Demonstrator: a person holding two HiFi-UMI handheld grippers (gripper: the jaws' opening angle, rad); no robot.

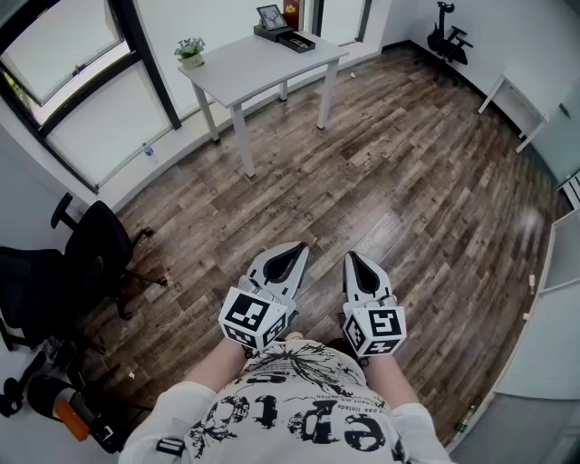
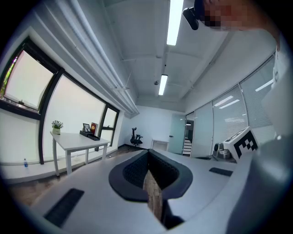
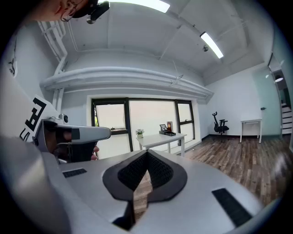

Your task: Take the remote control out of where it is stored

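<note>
the wooden floor [image 1: 408,181] takes up most of the room, and a long open stretch of it lies between the person and the white surface [image 1: 254,59] by the windows. an office chair [image 1: 100,254] stands off to the person's left, well apart from a straight path to that surface.

the left hand-held gripper [image 1: 292,252] and the right hand-held gripper [image 1: 355,263] are held side by side in front of the body, roughly level. each has its jaws together with nothing between them.

on the far end of the surface sit a dark tray [image 1: 296,41] and a picture frame [image 1: 270,15] just beside it. a potted plant [image 1: 190,50] stands at the near corner.

the remote control shows in no view. the tray is the likeliest place for it, but it is too small here to tell what it holds.

the step in hand looks like the approach. to do it well:
- walk up to the tray end of the surface and stop square to it.
- look into the tray before committing.
- part one gripper's jaws only once the remote is in sight.
- come in along its long side, clear of the frame.
</note>
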